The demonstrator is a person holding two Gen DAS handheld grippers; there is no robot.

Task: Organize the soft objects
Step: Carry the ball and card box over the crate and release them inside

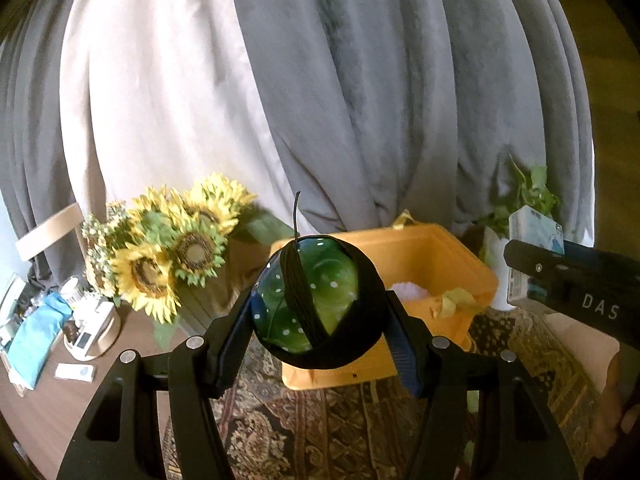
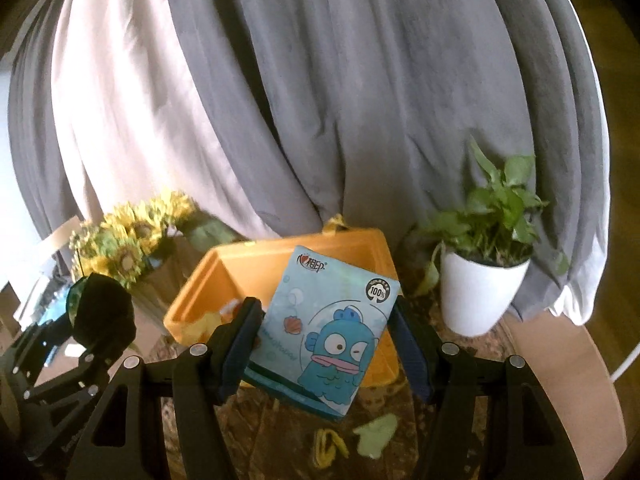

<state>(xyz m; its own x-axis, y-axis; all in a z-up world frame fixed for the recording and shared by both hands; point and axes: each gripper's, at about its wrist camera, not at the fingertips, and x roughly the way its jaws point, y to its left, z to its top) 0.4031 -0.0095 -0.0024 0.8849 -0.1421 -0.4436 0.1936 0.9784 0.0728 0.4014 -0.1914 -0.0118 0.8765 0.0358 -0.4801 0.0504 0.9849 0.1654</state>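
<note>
Above one yellow bin (image 2: 224, 264): one green ball (image 1: 316, 296), one tissue pack (image 2: 320, 332).

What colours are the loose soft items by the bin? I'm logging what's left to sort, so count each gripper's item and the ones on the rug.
Green and black: 1, the ball in the left gripper
Blue: 1, the tissue pack in the right gripper
Yellow: 1, the cloth on the rug
Pale green: 1, the scrap
Total: 4

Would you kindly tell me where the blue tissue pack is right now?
The blue tissue pack is held between the right gripper fingers, raised in front of the orange bin, left of the white plant pot.
</note>
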